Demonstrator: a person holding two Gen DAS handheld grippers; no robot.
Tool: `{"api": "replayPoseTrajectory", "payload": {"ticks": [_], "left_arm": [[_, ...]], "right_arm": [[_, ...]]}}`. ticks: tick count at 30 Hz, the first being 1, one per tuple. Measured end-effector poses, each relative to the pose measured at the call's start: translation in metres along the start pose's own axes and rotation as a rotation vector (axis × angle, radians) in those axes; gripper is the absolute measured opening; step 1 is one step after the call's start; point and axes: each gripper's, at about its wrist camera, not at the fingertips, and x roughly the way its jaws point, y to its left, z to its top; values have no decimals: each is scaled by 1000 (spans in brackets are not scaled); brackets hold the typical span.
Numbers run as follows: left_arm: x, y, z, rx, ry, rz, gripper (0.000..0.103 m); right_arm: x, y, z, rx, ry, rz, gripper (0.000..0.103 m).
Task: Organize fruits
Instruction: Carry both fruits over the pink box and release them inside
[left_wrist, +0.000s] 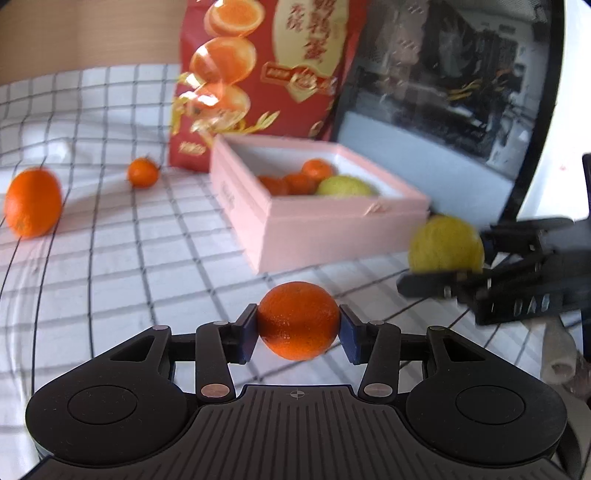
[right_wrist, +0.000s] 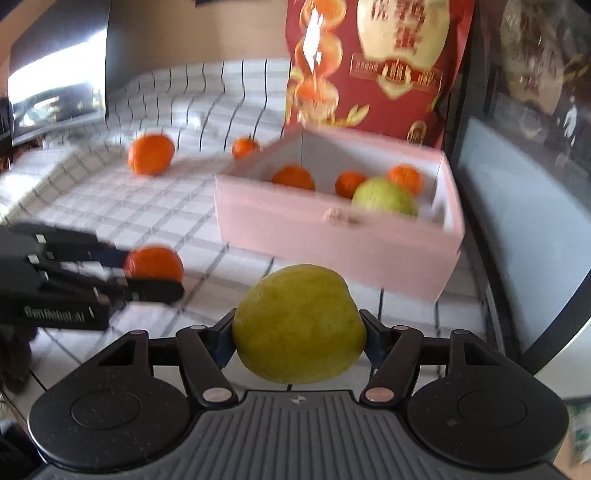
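Here the left tongs (left_wrist: 298, 328) pinch an orange (left_wrist: 298, 320) low in the frame, lifted above the checked tabletop (left_wrist: 110, 258). The right tongs (right_wrist: 299, 338) squeeze a pear (right_wrist: 299, 325); the pink box (right_wrist: 332, 236), upper right, holds more fruit.

The tall red printed bag (left_wrist: 258, 74) was cut off by the top edge in both views, its lettering too smeared to read; the small orange fruits (right_wrist: 293, 177) inside the pale pink rectangular box (right_wrist: 332, 236) sat half hidden behind its near wall, and their count was unsure in the left view; a yellow-green round fruit (right_wrist: 384, 197) there was blurred; the lone orange fruit (left_wrist: 33, 201) on the checked cloth (left_wrist: 110, 240) was smeared; the dark glossy panel (left_wrist: 443, 74) showed only murky reflections.
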Motion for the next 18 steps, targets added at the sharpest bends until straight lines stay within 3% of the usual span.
{"api": "replayPoseTrajectory", "payload": {"ticks": [5, 8, 11, 13, 16, 18], "left_arm": [[-8, -2, 54, 9, -128, -19, 51], [13, -1, 89, -13, -145, -30, 51], [50, -3, 109, -39, -99, -46, 51], [79, -9, 114, -1, -36, -30, 51], [110, -13, 108, 57, 58, 26, 51], [109, -15, 101, 93, 39, 16, 51]], "right_arm": [[-36, -5, 52, -7, -130, 9, 67], [-47, -7, 98, -3, -171, -7, 67], [-38, -10, 145, 17, -169, -51, 67], [-20, -11, 171, 25, -149, -112, 67], [11, -14, 189, 44, -82, -170, 67], [34, -21, 192, 71, -29, -176, 67]]}}
